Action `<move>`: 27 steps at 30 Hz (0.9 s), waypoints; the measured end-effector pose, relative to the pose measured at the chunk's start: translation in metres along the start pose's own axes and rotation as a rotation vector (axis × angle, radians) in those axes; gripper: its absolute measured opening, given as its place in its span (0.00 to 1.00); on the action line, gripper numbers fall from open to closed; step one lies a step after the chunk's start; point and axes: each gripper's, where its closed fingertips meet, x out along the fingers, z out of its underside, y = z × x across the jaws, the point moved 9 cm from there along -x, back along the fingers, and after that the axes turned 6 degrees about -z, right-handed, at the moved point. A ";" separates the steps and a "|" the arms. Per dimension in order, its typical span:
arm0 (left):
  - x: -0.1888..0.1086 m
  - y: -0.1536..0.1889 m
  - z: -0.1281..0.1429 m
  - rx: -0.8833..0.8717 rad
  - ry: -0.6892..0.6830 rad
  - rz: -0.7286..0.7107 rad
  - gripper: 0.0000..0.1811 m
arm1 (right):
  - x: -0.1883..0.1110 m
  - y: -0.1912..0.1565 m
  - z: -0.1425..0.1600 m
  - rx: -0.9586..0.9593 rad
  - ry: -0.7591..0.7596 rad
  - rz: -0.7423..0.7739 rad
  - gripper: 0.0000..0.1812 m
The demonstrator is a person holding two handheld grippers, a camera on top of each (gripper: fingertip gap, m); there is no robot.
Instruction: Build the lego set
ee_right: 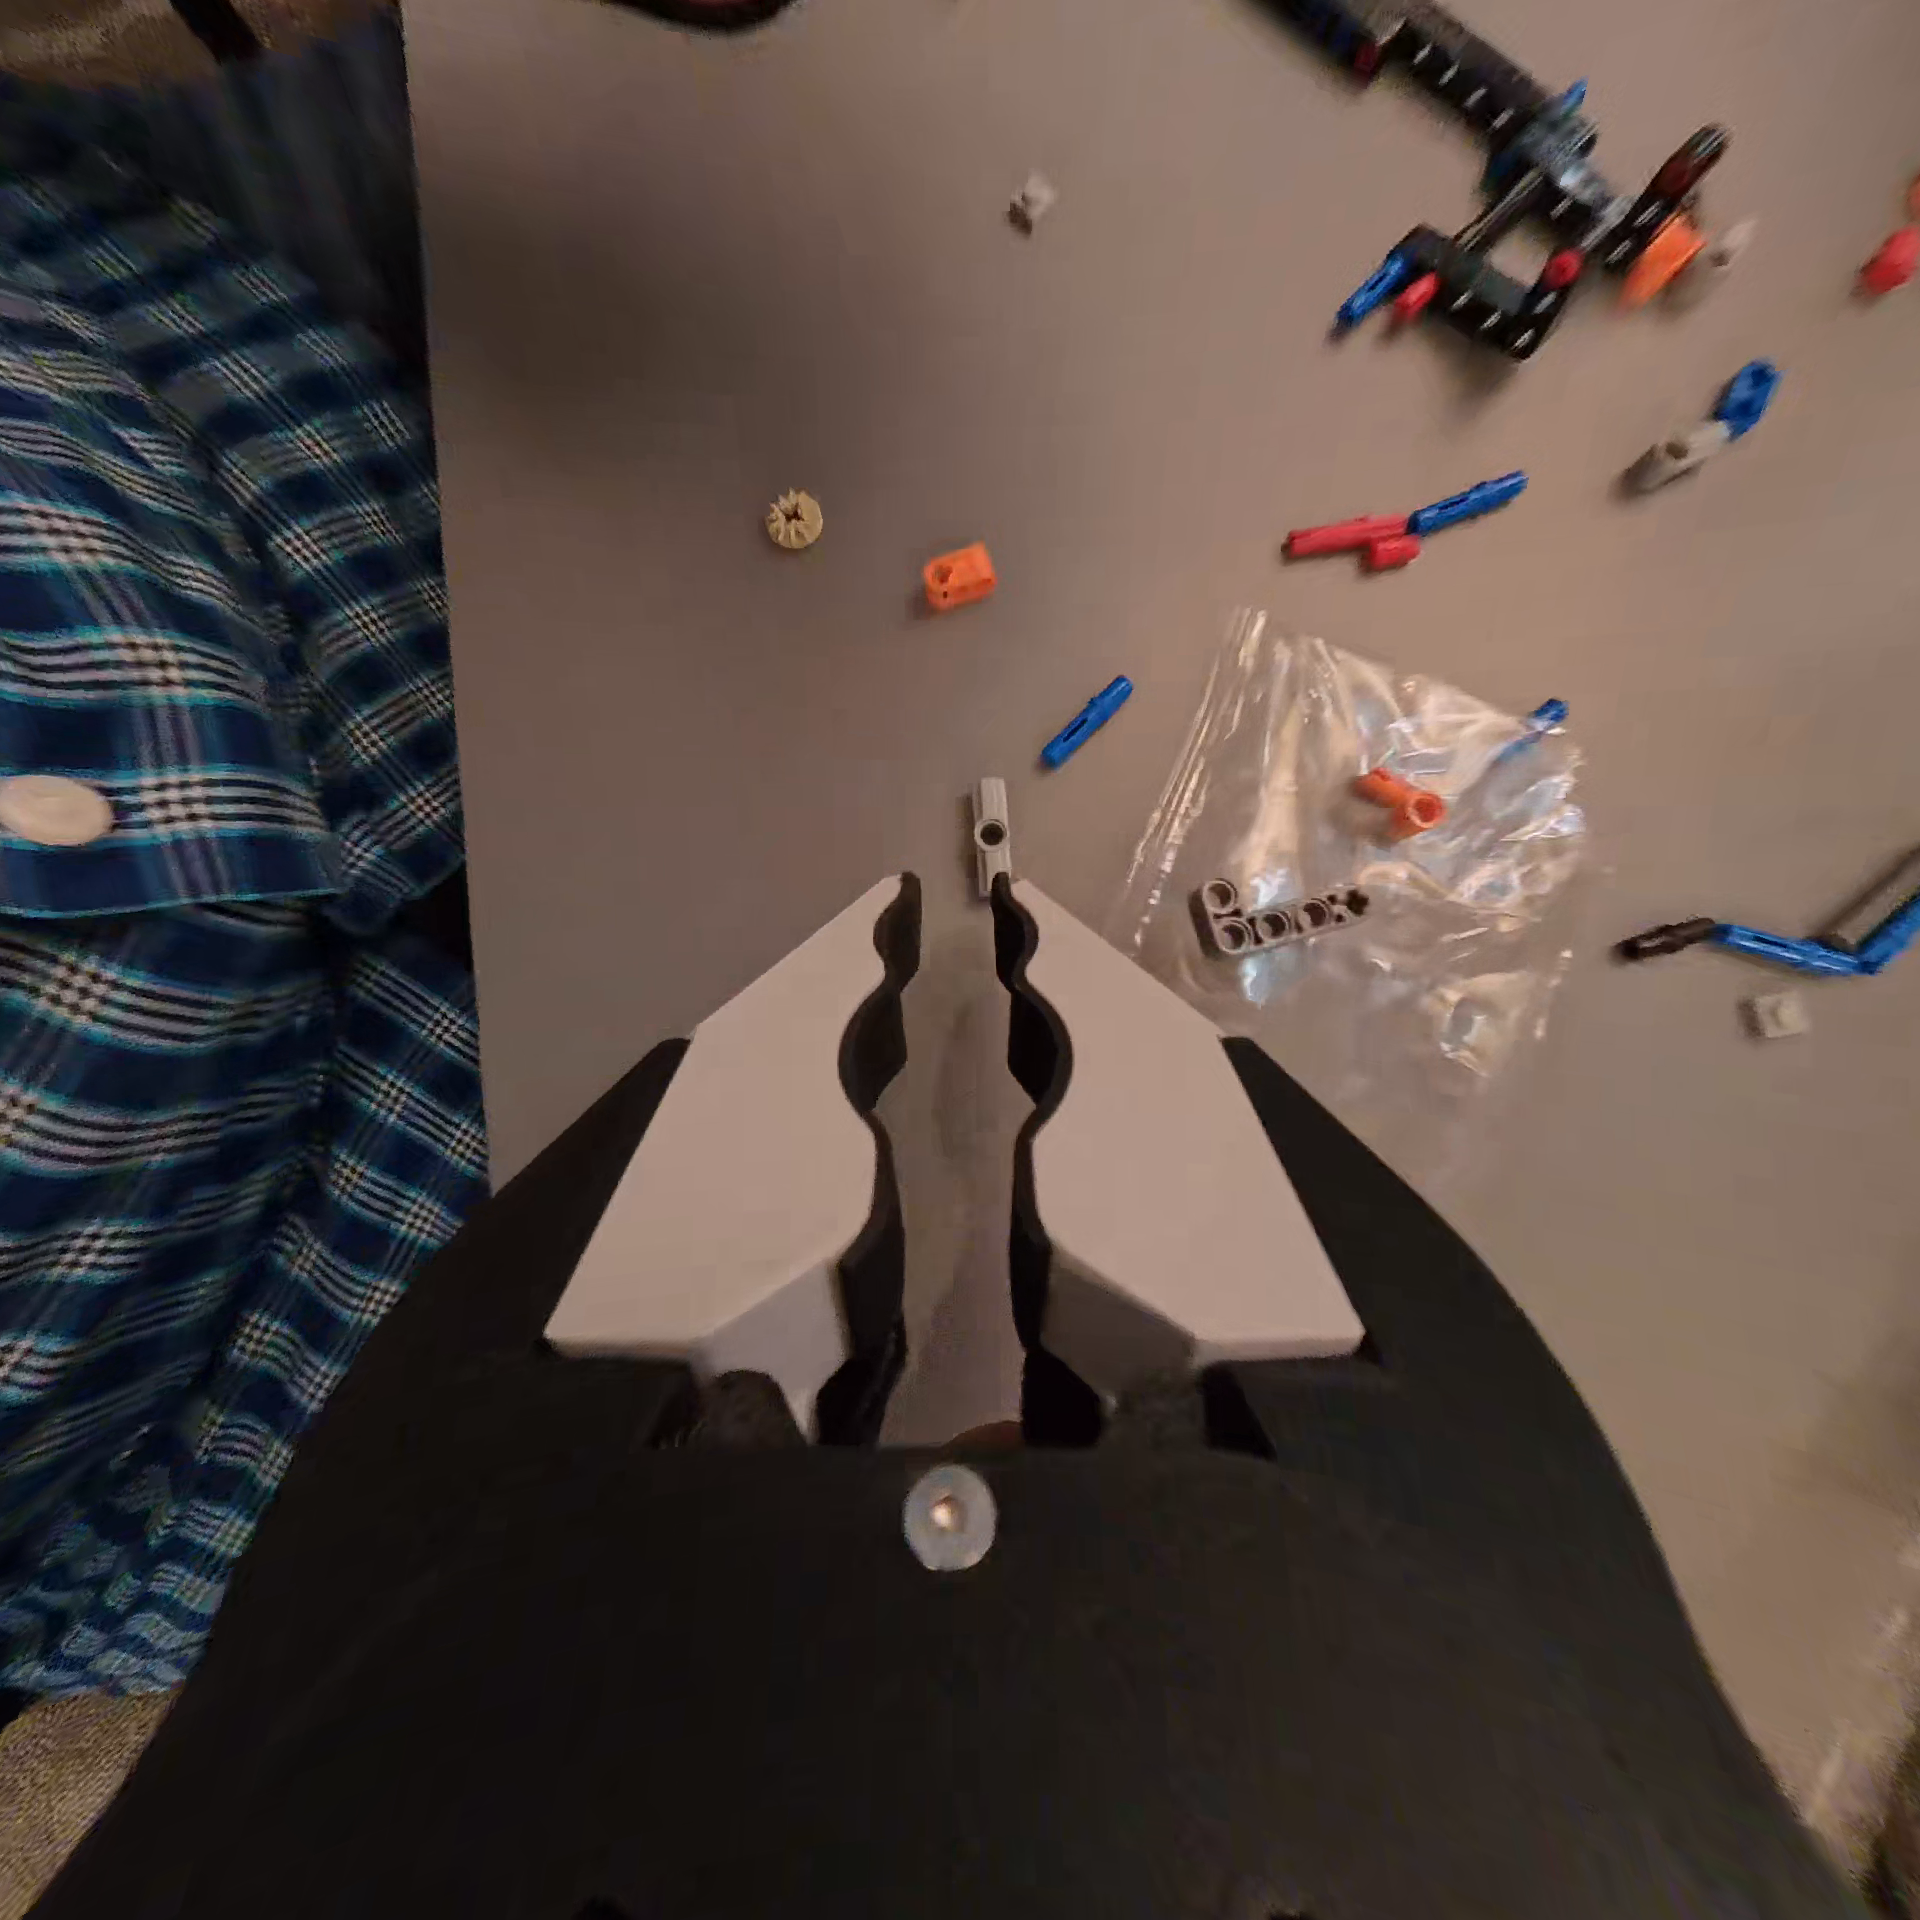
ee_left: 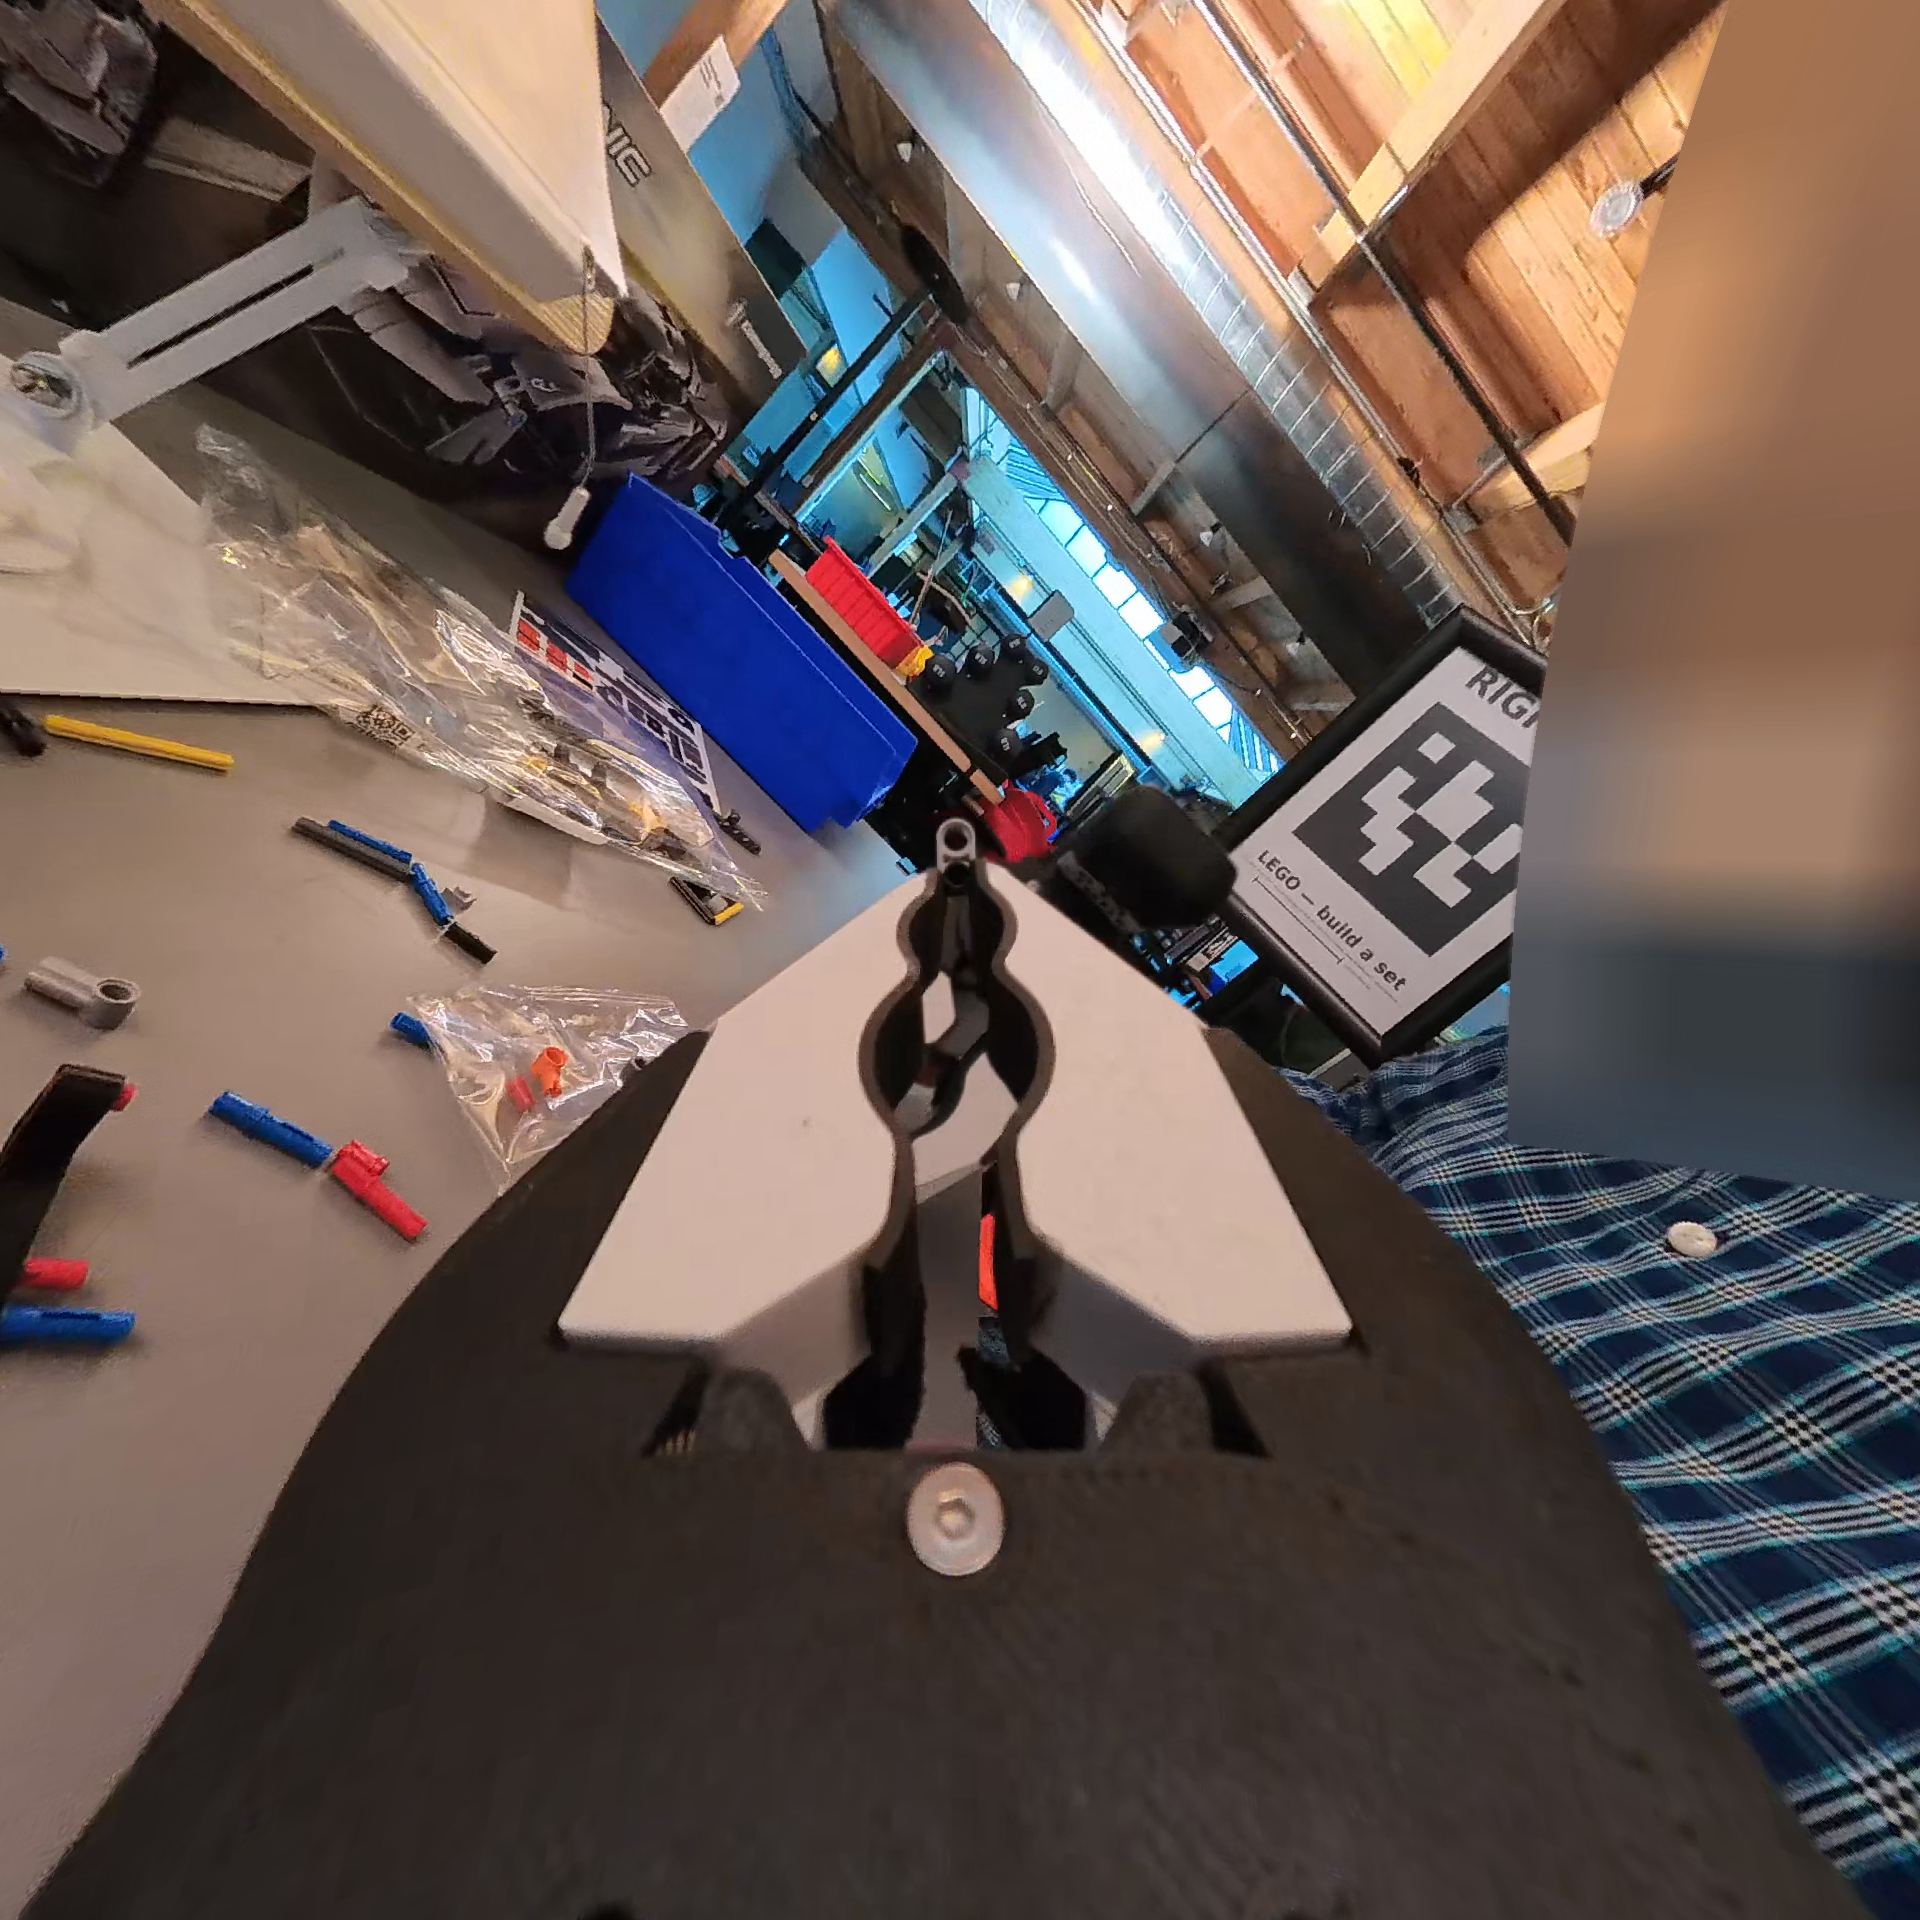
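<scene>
In the left wrist view my left gripper (ee_left: 954, 883) is lifted off the grey table (ee_left: 260, 966) and shut on a small lego piece. The piece's grey end with a round hole (ee_left: 954, 844) sticks out past the fingertips and its dark part runs back between the pads. In the right wrist view my right gripper (ee_right: 954, 888) is open and holds nothing. It is low over the table (ee_right: 675, 364). A small grey connector (ee_right: 992, 836) lies just beyond the right fingertip (ee_right: 1003, 904), not between the pads.
A black lego assembly (ee_right: 1507, 281), a clear bag (ee_right: 1382, 852) with a grey beam, an orange piece (ee_right: 958, 575), a tan gear (ee_right: 795, 520) and blue and red pins (ee_right: 1392, 530) lie around. A blue bin (ee_left: 727, 655) and more bags (ee_left: 416, 623) lie far left. A person's plaid shirt (ee_right: 208, 623) is close. Left tips to right tips: about 15 cm. The right tips stand about 9 cm off the tan gear (ee_right: 795, 520).
</scene>
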 end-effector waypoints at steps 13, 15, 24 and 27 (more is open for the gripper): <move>-0.002 -0.009 0.001 -0.042 0.024 0.019 0.00 | 0.003 0.011 -0.006 0.046 0.066 0.032 0.02; -0.001 -0.010 0.001 -0.044 0.027 0.016 0.01 | -0.008 0.013 -0.012 0.050 0.106 0.048 0.03; 0.009 -0.009 0.002 -0.039 0.026 0.006 0.01 | -0.057 0.020 -0.043 0.044 0.281 0.142 0.02; 0.013 -0.008 0.002 -0.044 0.032 0.006 0.01 | -0.064 0.018 -0.044 0.062 0.334 0.164 0.02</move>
